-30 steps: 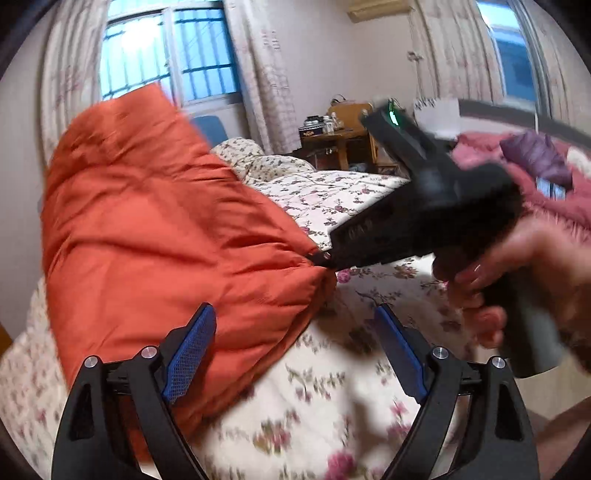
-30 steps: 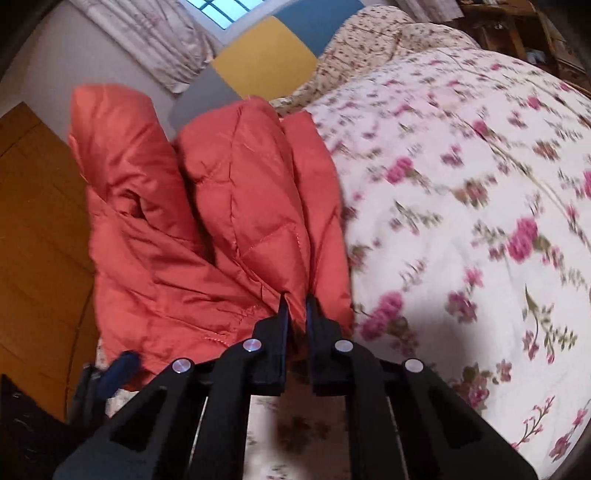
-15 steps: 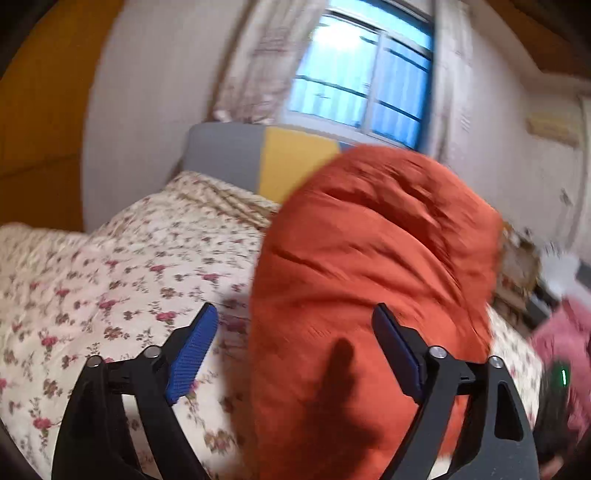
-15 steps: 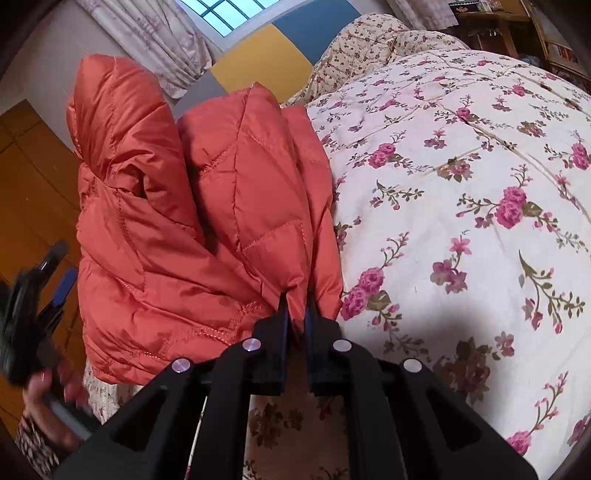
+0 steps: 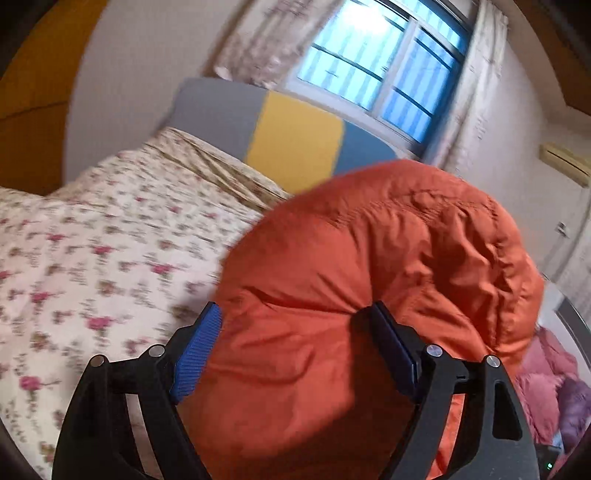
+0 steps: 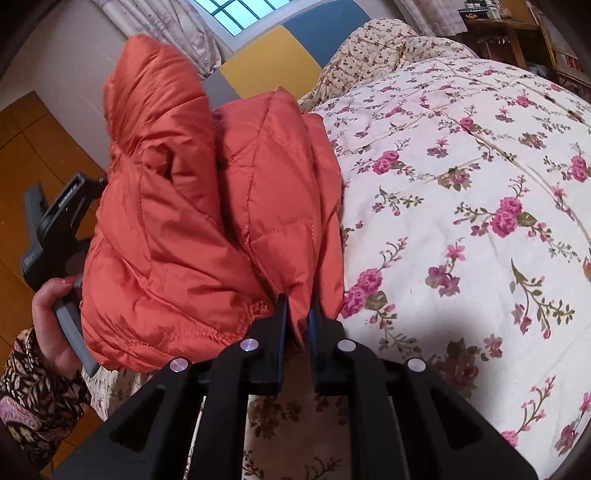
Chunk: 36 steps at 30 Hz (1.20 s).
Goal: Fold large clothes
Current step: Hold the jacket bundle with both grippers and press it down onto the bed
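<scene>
Surface: my landmark is the bed under a cream quilted bedspread with pink roses [image 6: 461, 192]. On the right wrist camera it fills everything to the right of the garment; on the left wrist camera [image 5: 92, 258] it lies to the garment's left, blurred.

Room: at the head of the bed I see a padded headboard in grey, yellow and blue panels [image 5: 291, 136]. Above the headboard is a barred window [image 5: 384, 70] with pale patterned curtains [image 5: 255, 40] on either side. A wooden side table [image 6: 509, 33] stands beyond the bed's far corner. Orange-brown wooden panelling [image 6: 33, 155] lies off the bed's left side. A heap of pink and purple cloth [image 5: 554, 391] lies at the lower right edge of the left wrist view.

Task item: the puffy orange quilted down jacket [image 6: 207, 206] is bunched and raised above the bed's near left edge, partly over the bedspread.

Left gripper [image 5: 295, 343]: I hold it spread wide, blue pads [image 5: 195, 354] on both sides of a bulge of jacket [image 5: 369, 295]; not clamped. On the right wrist camera its black body shows behind the jacket, gripped by my left hand [image 6: 55, 325] in a paisley sleeve.

Right gripper [image 6: 295, 314]: fingers nearly together, pinching a fold at the jacket's lower edge.
</scene>
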Each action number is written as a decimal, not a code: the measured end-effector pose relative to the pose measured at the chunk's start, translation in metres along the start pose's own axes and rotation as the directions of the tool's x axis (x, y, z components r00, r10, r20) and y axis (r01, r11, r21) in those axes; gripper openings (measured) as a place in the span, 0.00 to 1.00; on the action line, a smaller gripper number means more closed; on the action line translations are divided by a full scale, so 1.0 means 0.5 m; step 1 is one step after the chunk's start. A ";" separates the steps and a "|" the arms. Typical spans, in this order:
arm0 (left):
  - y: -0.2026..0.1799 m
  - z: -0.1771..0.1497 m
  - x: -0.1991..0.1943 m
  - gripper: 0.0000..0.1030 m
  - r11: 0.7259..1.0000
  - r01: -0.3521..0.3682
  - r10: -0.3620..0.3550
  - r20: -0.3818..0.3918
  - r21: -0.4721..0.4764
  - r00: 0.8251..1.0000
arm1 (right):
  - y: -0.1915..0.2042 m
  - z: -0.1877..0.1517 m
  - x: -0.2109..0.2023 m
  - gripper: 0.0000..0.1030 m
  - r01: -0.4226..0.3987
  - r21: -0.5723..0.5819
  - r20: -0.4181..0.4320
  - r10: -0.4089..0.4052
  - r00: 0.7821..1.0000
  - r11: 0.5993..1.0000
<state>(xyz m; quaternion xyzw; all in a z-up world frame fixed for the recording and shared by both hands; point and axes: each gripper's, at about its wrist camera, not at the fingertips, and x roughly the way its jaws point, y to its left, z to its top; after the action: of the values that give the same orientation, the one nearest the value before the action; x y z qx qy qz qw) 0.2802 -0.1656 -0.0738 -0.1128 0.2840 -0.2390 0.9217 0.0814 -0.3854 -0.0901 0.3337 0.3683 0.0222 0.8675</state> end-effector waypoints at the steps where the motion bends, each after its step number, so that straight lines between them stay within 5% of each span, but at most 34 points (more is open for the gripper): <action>1: -0.014 -0.002 0.004 0.79 1.000 -0.004 0.004 -0.006 0.027 1.000 | -0.004 0.001 -0.003 0.12 0.000 0.012 0.005 0.000 1.000 1.000; 7: -0.051 -0.013 0.023 0.79 0.995 -0.014 0.018 -0.034 0.098 0.999 | -0.003 0.041 -0.098 0.13 0.047 0.041 0.173 -0.053 0.983 0.998; 12: -0.065 -0.016 0.034 0.79 0.990 -0.042 0.047 -0.038 0.134 0.998 | 0.075 0.127 -0.147 0.13 0.049 -0.069 0.274 -0.029 0.961 0.996; 26: -0.088 -0.017 0.055 0.79 0.972 -0.113 0.127 -0.054 0.207 0.990 | 0.219 0.247 -0.059 0.13 0.037 -0.213 0.274 0.023 0.962 0.976; 36: -0.119 -0.022 0.076 0.79 0.947 -0.165 0.190 -0.065 0.277 0.980 | 0.214 0.334 0.040 0.10 0.147 -0.241 0.241 -0.087 0.966 0.959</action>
<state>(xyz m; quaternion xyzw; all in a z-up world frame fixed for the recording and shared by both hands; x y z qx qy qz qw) 0.2791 -0.2366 -0.0802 0.0511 0.2995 -0.1966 0.9322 0.2272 -0.3905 0.0459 0.1964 0.2793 -0.0205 0.9397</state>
